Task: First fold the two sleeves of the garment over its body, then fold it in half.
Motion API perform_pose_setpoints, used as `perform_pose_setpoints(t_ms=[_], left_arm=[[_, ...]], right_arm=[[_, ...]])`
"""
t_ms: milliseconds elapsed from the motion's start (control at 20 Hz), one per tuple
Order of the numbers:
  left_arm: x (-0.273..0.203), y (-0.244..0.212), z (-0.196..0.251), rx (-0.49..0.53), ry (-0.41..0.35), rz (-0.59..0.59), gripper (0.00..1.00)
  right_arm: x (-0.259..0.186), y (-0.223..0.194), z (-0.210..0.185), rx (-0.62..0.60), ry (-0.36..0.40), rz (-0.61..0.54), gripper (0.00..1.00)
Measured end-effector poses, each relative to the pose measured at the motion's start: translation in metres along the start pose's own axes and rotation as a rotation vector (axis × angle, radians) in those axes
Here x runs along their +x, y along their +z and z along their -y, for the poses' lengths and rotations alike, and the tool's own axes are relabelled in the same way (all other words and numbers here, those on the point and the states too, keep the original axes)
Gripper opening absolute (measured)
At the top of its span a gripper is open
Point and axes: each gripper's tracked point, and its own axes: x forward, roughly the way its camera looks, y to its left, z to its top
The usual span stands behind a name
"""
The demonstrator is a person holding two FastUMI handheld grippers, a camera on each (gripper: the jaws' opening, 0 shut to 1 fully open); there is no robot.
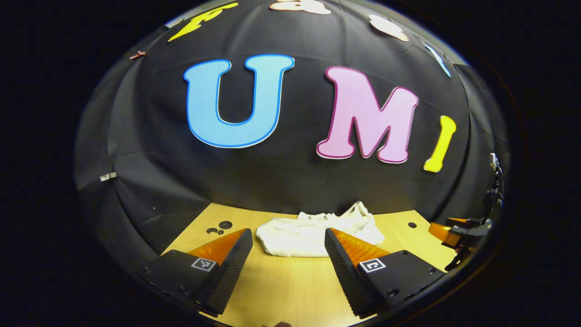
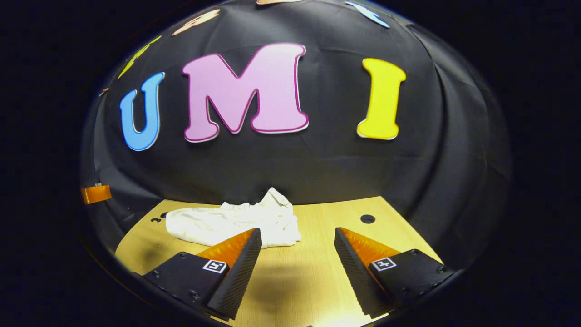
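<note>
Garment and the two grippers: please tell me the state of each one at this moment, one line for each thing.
garment: white, bunched in a loose heap on the wooden table, not spread flat, not yet neatly folded.
left gripper: open, jaws wide apart, holding nothing, short of the garment.
right gripper: open, jaws wide apart, holding nothing; the garment lies ahead and toward its left finger.
</note>
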Motion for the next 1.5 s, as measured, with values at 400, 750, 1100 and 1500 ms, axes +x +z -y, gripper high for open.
perform_pose_setpoints(t_ms=[400, 750, 1100, 1500], left_arm=[[-0.130, -0.030, 0.015, 0.021, -0.057, 0.023, 0.98], [-0.217, -0.055, 0.023, 0.080, -0.100, 0.033, 0.98], [-0.255, -0.072, 0.003, 0.050, -0.030, 0.080, 0.98], [-0.251, -0.081, 0.005, 0.017, -0.029, 0.075, 0.99]], right_arm=[[-0.142, 0.005, 0.015, 0.067, -0.037, 0.049, 0.98], [-0.217, -0.029, 0.015, 0.013, -0.022, 0.020, 0.98], [-0.256, -0.041, -0.007, 0.001, 0.031, -0.014, 0.98], [-0.266, -0.036, -0.030, -0.034, 0.080, -0.003, 0.98]])
